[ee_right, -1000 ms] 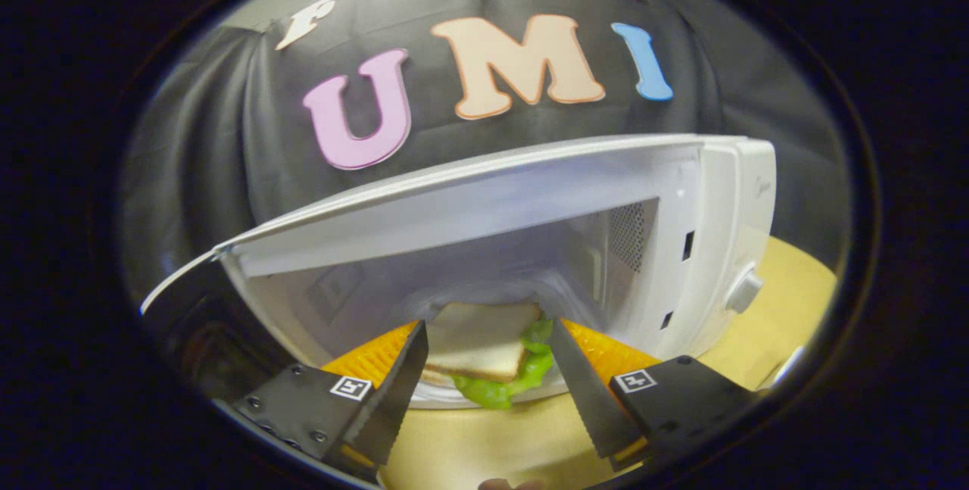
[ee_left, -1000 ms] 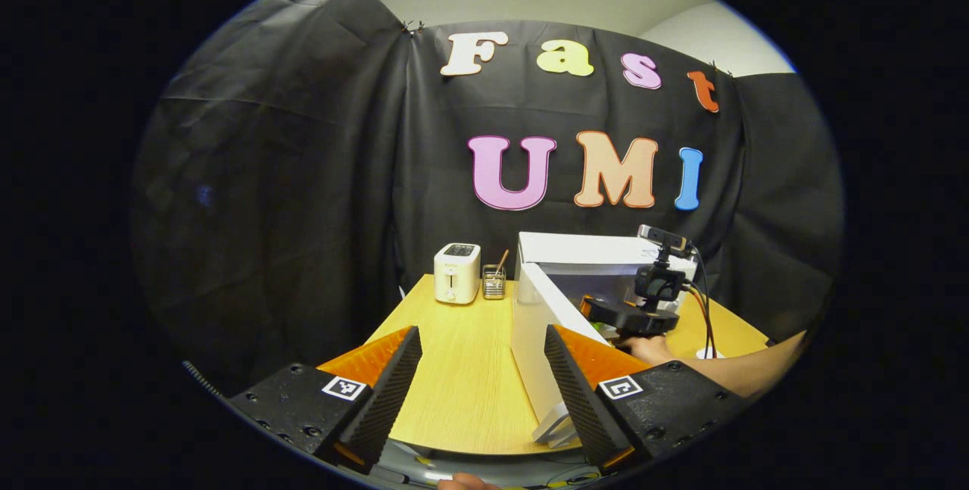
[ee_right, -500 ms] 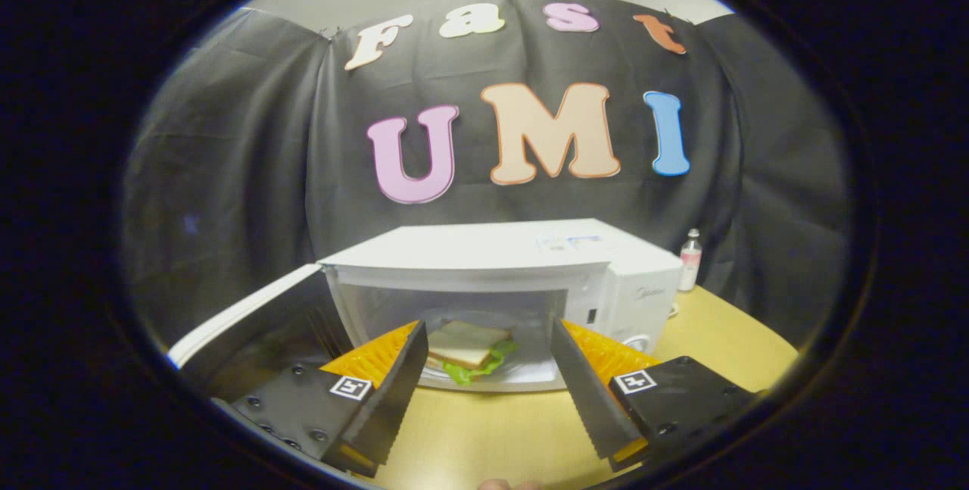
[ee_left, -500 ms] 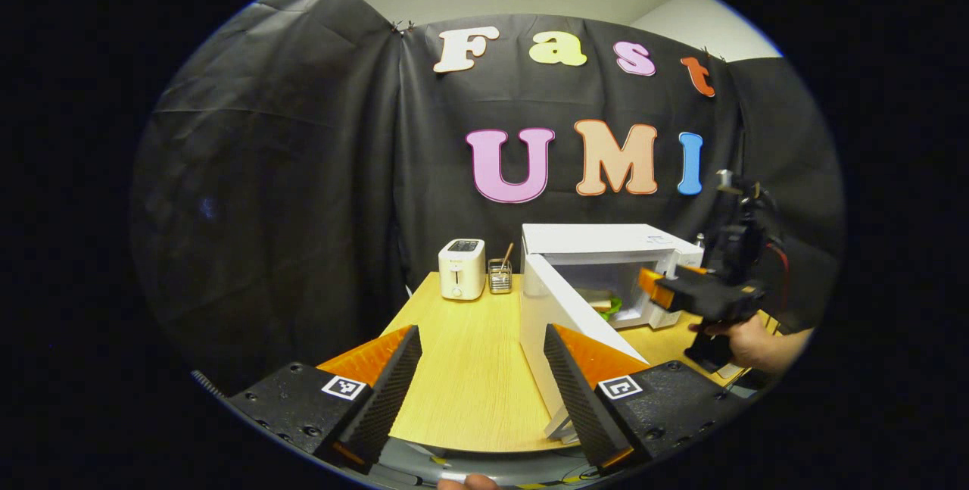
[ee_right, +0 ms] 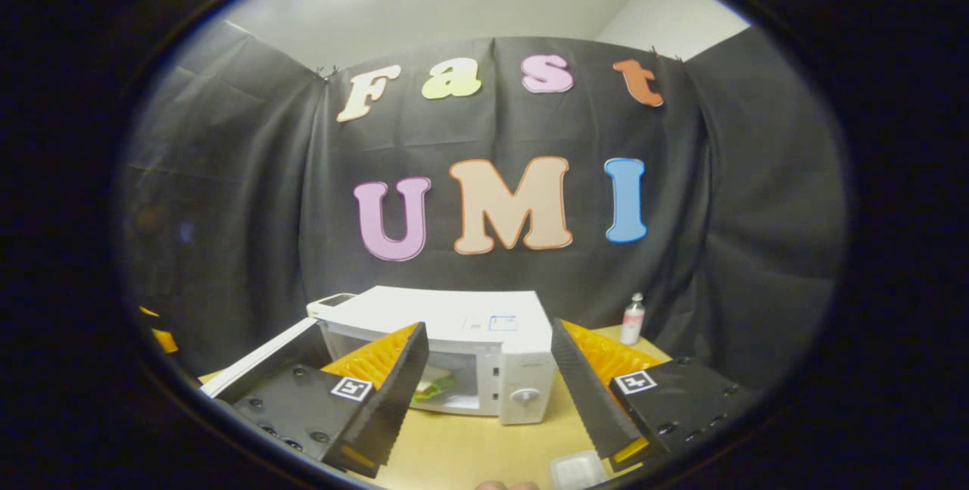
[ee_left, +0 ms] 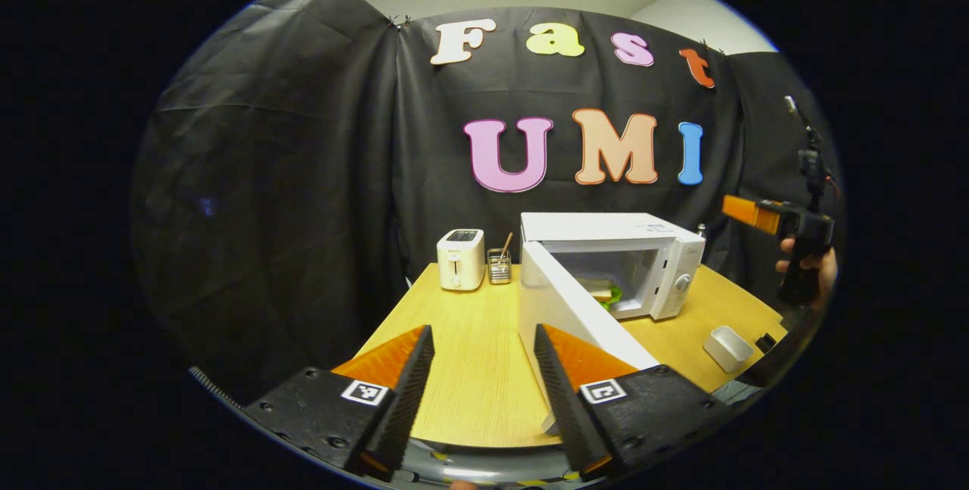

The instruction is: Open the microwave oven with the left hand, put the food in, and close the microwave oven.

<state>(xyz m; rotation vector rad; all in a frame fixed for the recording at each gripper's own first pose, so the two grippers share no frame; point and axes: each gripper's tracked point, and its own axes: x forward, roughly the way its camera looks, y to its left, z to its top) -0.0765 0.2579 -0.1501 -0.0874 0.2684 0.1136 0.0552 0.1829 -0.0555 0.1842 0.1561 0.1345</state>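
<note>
Your microwave (ee_left: 606, 266) on the table (ee_left: 469, 369) with door (ee_left: 564, 316) swung toward you, sandwich (ee_left: 603, 294) inside, toaster (ee_left: 460, 259) left, both tools, left tool (ee_left: 477, 391), right tool (ee_right: 488, 388), released and empty

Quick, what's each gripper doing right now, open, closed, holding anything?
Left gripper: open, holding nothing, facing the white microwave's open door.
Right gripper: open, holding nothing.
</note>
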